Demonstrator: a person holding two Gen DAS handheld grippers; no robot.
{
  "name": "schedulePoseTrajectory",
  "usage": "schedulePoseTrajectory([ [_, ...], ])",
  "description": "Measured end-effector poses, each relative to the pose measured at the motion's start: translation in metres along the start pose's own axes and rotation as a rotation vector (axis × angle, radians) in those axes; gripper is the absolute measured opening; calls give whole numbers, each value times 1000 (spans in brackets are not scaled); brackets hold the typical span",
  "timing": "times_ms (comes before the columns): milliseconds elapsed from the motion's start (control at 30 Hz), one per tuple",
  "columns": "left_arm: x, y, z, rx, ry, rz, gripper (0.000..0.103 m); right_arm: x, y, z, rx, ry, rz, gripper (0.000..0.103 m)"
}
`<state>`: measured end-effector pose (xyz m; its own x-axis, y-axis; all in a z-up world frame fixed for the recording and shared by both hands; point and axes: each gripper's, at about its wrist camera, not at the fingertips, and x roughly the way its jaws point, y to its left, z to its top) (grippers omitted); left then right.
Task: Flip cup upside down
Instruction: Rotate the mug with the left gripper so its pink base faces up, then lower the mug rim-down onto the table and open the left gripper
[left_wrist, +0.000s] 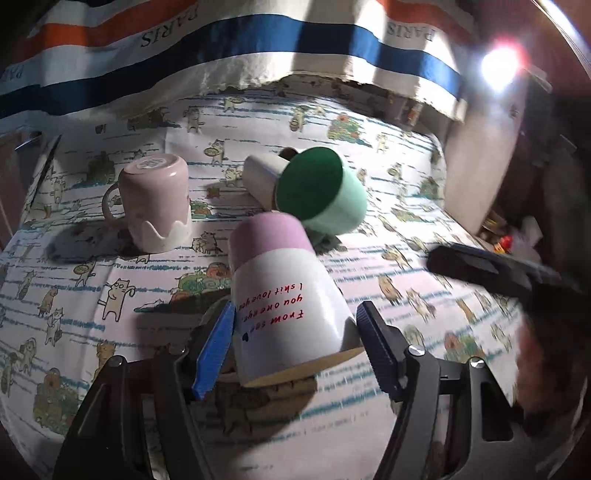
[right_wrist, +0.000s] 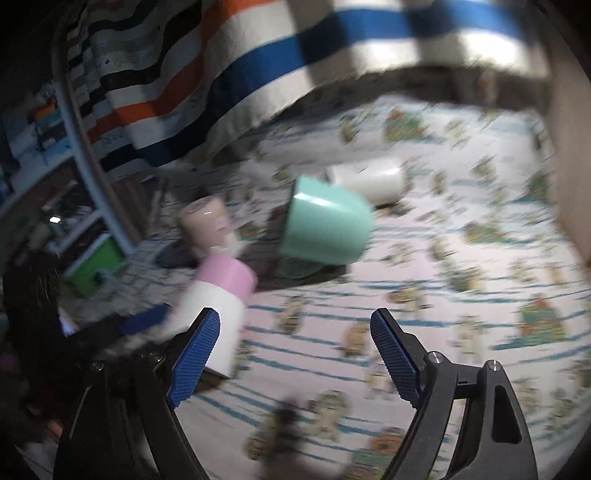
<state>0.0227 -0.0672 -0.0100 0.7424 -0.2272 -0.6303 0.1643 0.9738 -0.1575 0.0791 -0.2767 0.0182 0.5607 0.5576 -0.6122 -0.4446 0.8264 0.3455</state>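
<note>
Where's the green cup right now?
The green cup lies tipped near the middle of the cat-print tablecloth, just beyond the pink-and-white cup between the left tool's fingers, with a white cup lying behind it.

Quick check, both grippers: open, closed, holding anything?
Left gripper: closed on the pink-and-white cup, which is tilted.
Right gripper: open, holding nothing.
</note>
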Motion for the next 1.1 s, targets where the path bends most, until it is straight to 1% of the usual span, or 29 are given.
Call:
schedulePoseTrajectory([
  [67, -3, 3, -1, 3, 12, -18, 66, 25, 9, 16, 27, 69, 45, 79],
  [100, -4, 4, -2, 3, 12, -24, 66, 31, 15, 21, 17, 80, 55, 78],
  [133, -6, 5, -4, 4, 11, -30, 66, 31, 15, 21, 17, 80, 55, 78],
  [233, -10, 6, -8, 8, 12, -46, 65, 48, 42, 29, -29, 103, 116, 78],
  [400, -17, 9, -14, 20, 18, -68, 64, 66, 55, 32, -53, 148, 111, 78],
  [433, -18, 10, -15, 15, 19, -77, 64, 73, 57, 33, -44, 179, 167, 78],
  [467, -19, 11, -16, 16, 21, -84, 64, 73, 57, 33, -44, 179, 167, 78],
  [567, -23, 10, -19, 37, 22, -91, 64, 81, 61, 33, -44, 206, 221, 78],
  [600, -24, 10, -21, 47, 21, -90, 64, 84, 69, 31, -72, 219, 222, 75],
  [633, -24, 9, -22, 53, 20, -90, 64, 87, 72, 29, -79, 227, 233, 70],
  [733, -25, 13, -22, 28, 23, -103, 63, 85, 75, 28, -82, 213, 225, 68],
  [767, -25, 15, -21, 19, 25, -107, 62, 83, 78, 26, -88, 197, 218, 68],
  [800, -25, 15, -21, 13, 23, -105, 60, 74, 83, 23, -119, 134, 182, 68],
  [833, -24, 16, -21, 9, 18, -99, 58, 74, 83, 23, -119, 134, 182, 68],
  [900, -24, 17, -20, 5, 10, -105, 57, 60, 89, 21, -165, 55, 143, 67],
  [967, -20, 18, -18, -2, 11, -91, 55, 46, 92, 19, -204, -20, 109, 67],
  [1000, -17, 20, -18, -8, 15, -84, 55, 37, 95, 17, -244, -74, 71, 67],
  [1100, -7, 24, -17, -22, 33, -76, 51, 36, 95, 13, -279, -78, 16, 67],
])
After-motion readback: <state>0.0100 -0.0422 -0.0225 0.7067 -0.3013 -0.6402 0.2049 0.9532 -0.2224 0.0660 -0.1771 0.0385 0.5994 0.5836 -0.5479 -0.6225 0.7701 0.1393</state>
